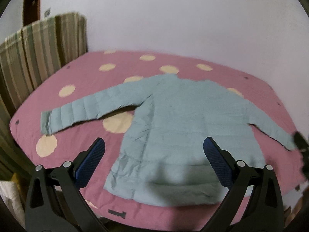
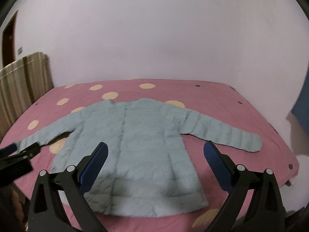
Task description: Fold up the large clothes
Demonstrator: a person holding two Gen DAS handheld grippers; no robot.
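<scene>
Spread fingers (image 2: 95, 162) above unlabelled jacket (image 2: 143, 135)

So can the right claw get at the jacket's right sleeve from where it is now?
Probably yes. The right claw is open above the jacket, and the sleeve lies flat on the bedspread with nothing on or around it. The left claw is off on the other side.

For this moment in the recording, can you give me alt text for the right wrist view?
A pale blue padded jacket lies flat, sleeves spread, on a pink bed cover with cream dots. The right hand-held gripper hovers open over the jacket's lower half, and the left hand-held gripper shows at the left edge by a sleeve end.
</scene>
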